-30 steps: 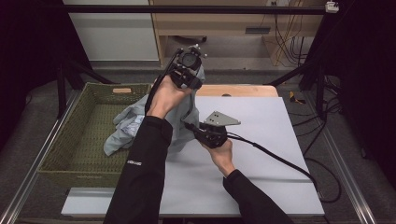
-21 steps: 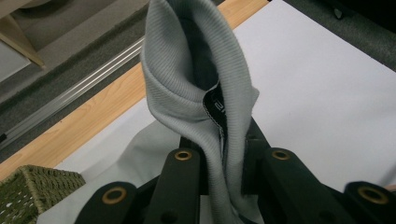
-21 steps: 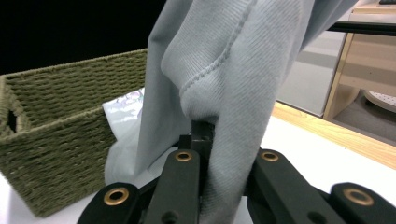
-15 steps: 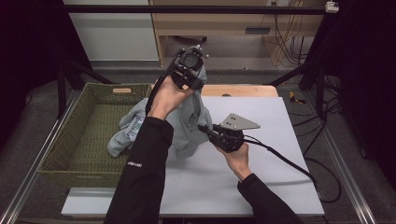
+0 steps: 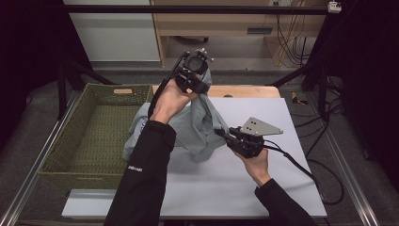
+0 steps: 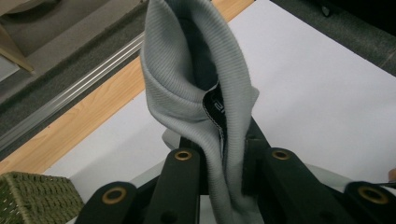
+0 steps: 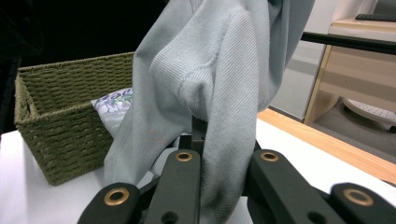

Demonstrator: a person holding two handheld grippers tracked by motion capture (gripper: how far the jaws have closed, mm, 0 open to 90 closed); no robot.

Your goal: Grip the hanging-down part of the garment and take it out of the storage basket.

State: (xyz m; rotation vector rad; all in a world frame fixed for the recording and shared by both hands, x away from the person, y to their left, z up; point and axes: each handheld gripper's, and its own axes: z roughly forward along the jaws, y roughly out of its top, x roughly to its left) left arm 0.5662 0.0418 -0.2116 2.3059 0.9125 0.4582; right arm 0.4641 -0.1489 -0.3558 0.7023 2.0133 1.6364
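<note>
- The white table (image 5: 282, 188) carried everything, with a wooden edge (image 5: 244, 91) at its far side.
- A green woven basket (image 5: 75, 141) stood at the left side of the table, and part of the grey cloth hung over its right wall.
- The light grey garment (image 5: 200, 127) was lifted above the table between the two grippers; its lower part lay partly on the table and partly at the basket. A printed patch (image 7: 114, 100) of it was visible near the basket in the right gripper view.
- The left gripper (image 5: 195, 75) was held high near the far edge of the table. Its jaws were closed on a ribbed edge of the garment (image 6: 196, 88), where a dark label (image 6: 217, 109) was showing.
- The right gripper (image 5: 223, 134) was lower, over the middle of the table. Its jaws were closed on a fold of the garment (image 7: 219, 93), and the cloth hung down between them.
- A black cable (image 5: 301, 167) trailed from the right gripper to the right edge of the table.
</note>
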